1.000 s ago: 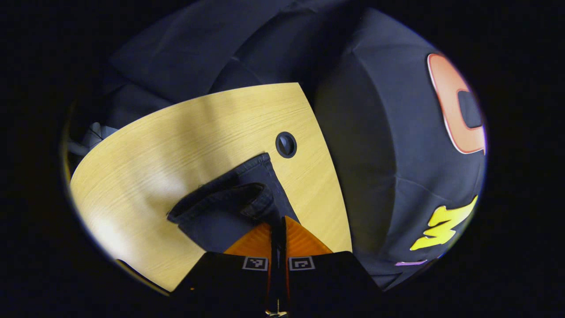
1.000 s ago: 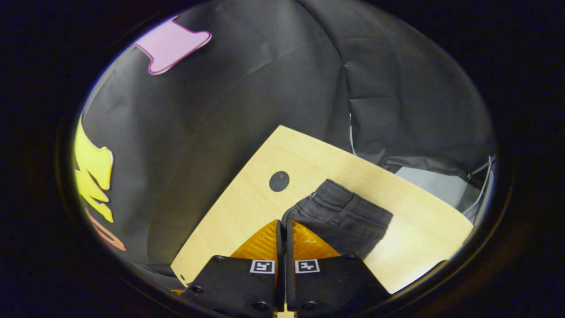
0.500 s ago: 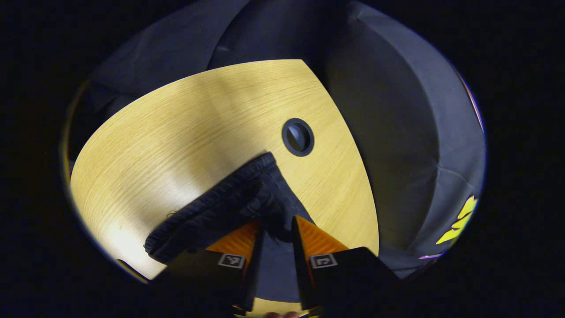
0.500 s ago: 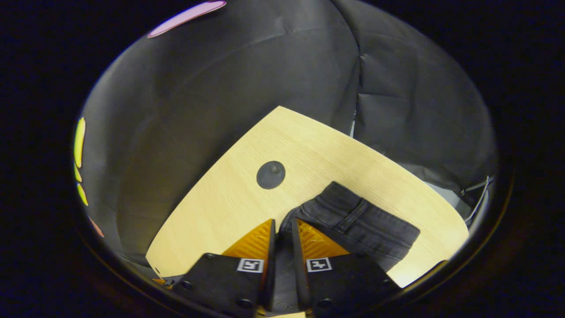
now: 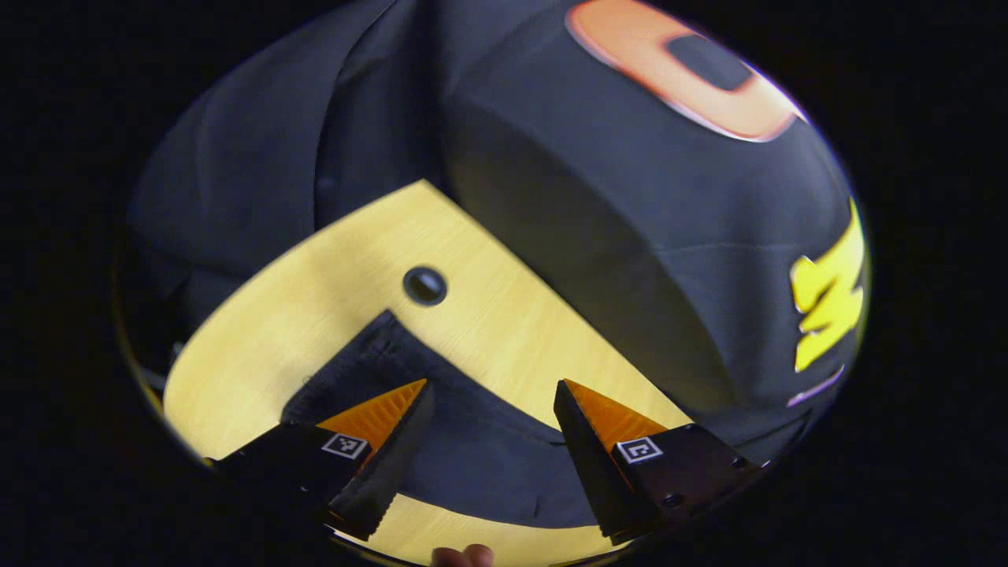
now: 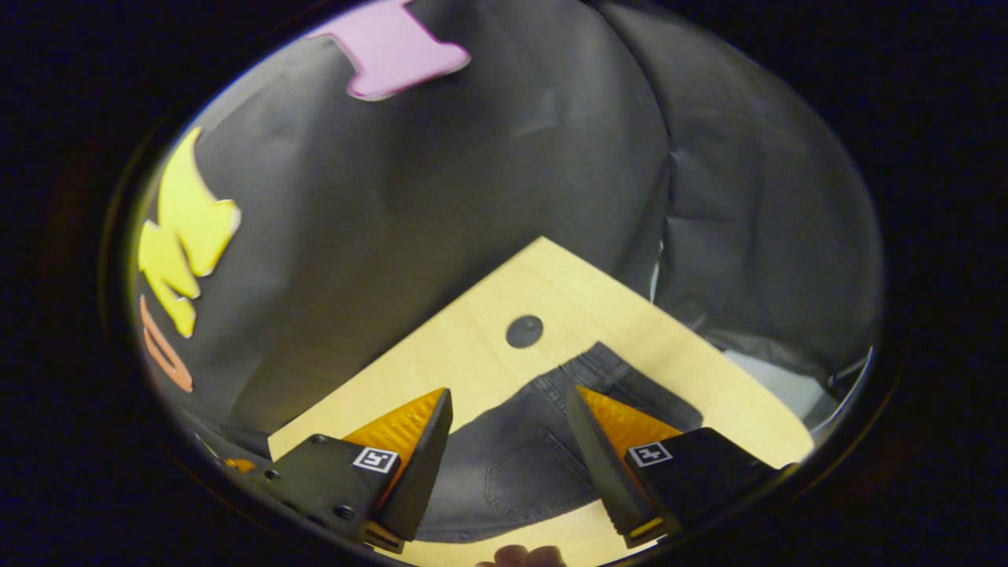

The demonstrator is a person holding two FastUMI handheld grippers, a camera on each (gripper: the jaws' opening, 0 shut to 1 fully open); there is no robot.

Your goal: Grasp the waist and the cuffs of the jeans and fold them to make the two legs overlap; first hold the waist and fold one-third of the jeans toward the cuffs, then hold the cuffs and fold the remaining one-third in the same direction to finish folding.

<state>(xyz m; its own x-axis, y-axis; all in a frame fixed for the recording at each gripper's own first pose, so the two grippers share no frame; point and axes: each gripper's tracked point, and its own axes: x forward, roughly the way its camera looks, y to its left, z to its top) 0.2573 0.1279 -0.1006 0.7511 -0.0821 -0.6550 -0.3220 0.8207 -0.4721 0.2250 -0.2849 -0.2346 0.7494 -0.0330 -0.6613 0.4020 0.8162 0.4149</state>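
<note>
Bare table (image 6: pixel 472 354) beyond the jeans (image 6: pixel 520 457) seems unobstructed.

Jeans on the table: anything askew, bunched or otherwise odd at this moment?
Nothing stands out. The jeans lie flat on the wooden table, near its round grommet. Both the left gripper and right gripper are open above the fabric.

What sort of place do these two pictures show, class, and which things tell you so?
Probably a staged recording booth, not a home: black cloth walls hang behind a bare light wooden table with a round dark cable hole, where dark grey jeans lie beneath two open grippers.
</note>
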